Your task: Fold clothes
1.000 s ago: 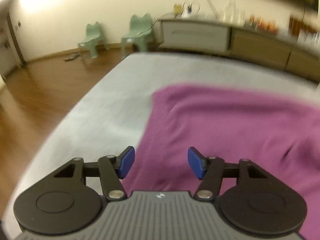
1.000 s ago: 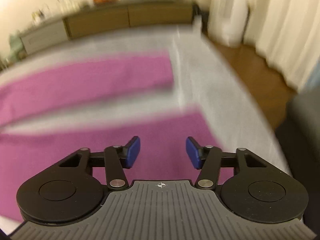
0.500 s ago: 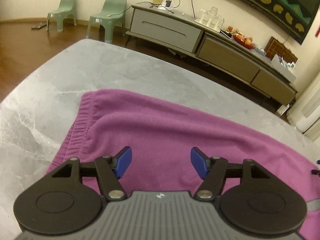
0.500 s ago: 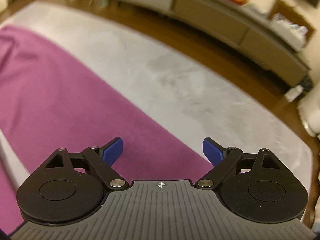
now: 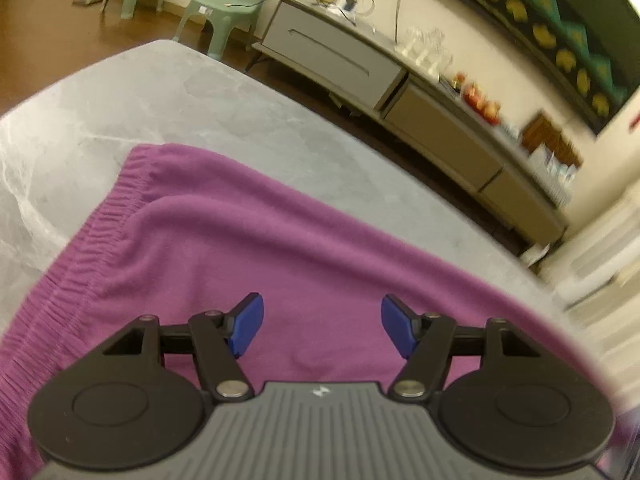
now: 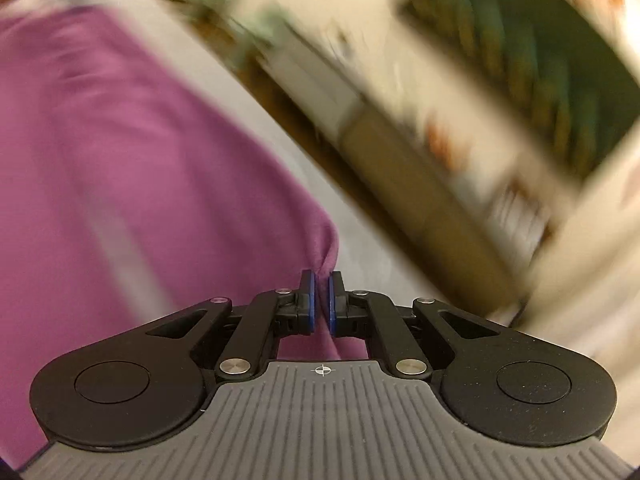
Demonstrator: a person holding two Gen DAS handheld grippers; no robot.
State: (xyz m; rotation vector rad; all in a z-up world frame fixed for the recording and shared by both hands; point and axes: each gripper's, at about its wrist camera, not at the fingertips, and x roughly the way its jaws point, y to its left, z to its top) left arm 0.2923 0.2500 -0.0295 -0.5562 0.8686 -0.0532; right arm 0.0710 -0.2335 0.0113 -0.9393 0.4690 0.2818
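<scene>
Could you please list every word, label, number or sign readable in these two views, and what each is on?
No readable words or numbers in either view.
Left gripper body: a small white logo mark, not lettering.
Right gripper body: a small white crosshair sign.
Wall hanging: yellow patterns only, no text.
Red mark on the wall at the frame edge: too cropped and blurred to read.
Boxes on the cabinet: too blurred.

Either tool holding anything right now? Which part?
Right tool pinches the purple knit garment at a gathered corner of its edge. Left tool is open above the garment, holding nothing.
</scene>
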